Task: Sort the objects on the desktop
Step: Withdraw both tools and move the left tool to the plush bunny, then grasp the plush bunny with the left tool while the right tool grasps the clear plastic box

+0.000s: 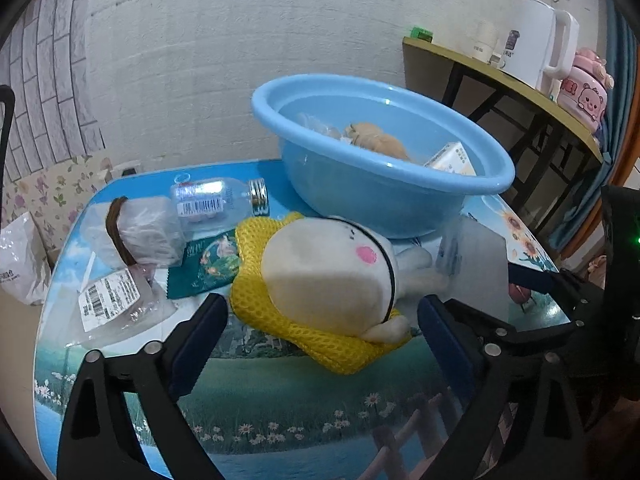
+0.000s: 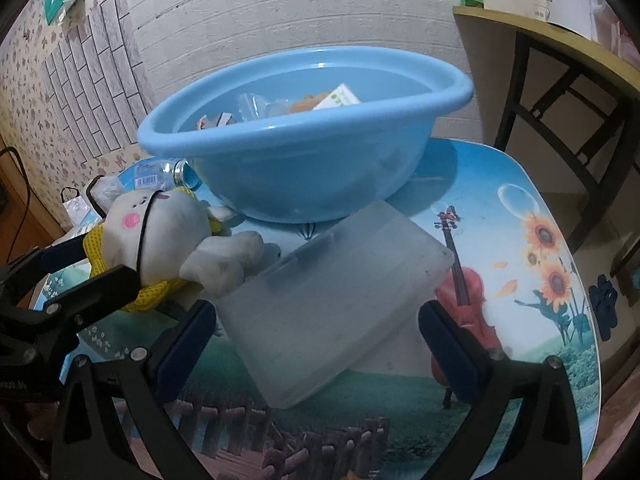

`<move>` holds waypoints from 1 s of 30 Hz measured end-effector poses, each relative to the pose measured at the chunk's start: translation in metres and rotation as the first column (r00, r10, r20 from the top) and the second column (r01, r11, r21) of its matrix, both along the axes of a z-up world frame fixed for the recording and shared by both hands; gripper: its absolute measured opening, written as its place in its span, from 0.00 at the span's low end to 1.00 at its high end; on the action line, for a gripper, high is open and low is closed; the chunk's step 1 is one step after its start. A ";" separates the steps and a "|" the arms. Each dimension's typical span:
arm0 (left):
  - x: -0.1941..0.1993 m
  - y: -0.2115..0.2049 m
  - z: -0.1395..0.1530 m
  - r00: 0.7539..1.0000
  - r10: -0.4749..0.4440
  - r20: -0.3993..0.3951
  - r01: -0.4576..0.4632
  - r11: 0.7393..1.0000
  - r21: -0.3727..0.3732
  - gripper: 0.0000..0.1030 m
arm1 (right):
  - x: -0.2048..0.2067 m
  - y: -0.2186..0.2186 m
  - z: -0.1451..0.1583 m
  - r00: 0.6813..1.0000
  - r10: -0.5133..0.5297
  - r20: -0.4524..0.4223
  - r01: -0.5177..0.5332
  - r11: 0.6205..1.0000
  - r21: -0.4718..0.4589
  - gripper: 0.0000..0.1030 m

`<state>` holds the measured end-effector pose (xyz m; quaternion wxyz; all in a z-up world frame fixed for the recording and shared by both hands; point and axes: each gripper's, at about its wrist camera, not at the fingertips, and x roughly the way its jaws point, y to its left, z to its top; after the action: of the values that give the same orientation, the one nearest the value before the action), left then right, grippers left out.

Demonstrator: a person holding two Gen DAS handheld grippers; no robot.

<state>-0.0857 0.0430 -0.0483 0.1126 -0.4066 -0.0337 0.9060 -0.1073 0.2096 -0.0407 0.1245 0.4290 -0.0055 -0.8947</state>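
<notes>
A white plush rabbit [image 1: 332,276] in a yellow mesh garment lies on the picture-printed table, in front of the blue basin [image 1: 384,196]. My left gripper [image 1: 320,344] is open, its fingers on either side of the rabbit's near end. The rabbit also shows in the right wrist view [image 2: 160,236]. A frosted plastic box [image 2: 336,304] lies on the table before the basin [image 2: 304,176]. My right gripper [image 2: 316,344] is open, its fingers flanking the box's near end. The basin holds a small carton [image 1: 452,160], a brown plush and plastic bags.
On the table's left lie a clear bottle [image 1: 220,200] with a metal cap, a bagged item [image 1: 140,236], a labelled packet [image 1: 112,300] and a green card [image 1: 208,264]. A side table [image 1: 500,76] at right bears a white kettle [image 1: 536,40] and a pink cup.
</notes>
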 end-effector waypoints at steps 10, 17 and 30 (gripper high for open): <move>0.007 -0.001 0.003 1.000 -0.024 -0.012 0.023 1.000 -0.014 0.52 | 0.003 0.017 0.000 1.000 -0.023 0.011 0.023 1.000 0.005 1.00; 0.012 -0.003 0.002 1.000 -0.012 -0.008 0.011 1.000 -0.020 0.52 | 0.006 0.040 0.002 0.998 -0.068 0.019 0.068 0.998 0.000 1.00; 0.008 0.002 -0.002 1.000 0.002 0.011 -0.001 0.996 -0.091 0.75 | -0.002 0.037 0.008 0.997 -0.074 0.011 0.075 0.997 -0.016 1.00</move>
<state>-0.0777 0.0448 -0.0506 0.0931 -0.4163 0.0066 0.9044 -0.1090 0.2462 -0.0330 0.0946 0.4319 -0.0296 -0.8964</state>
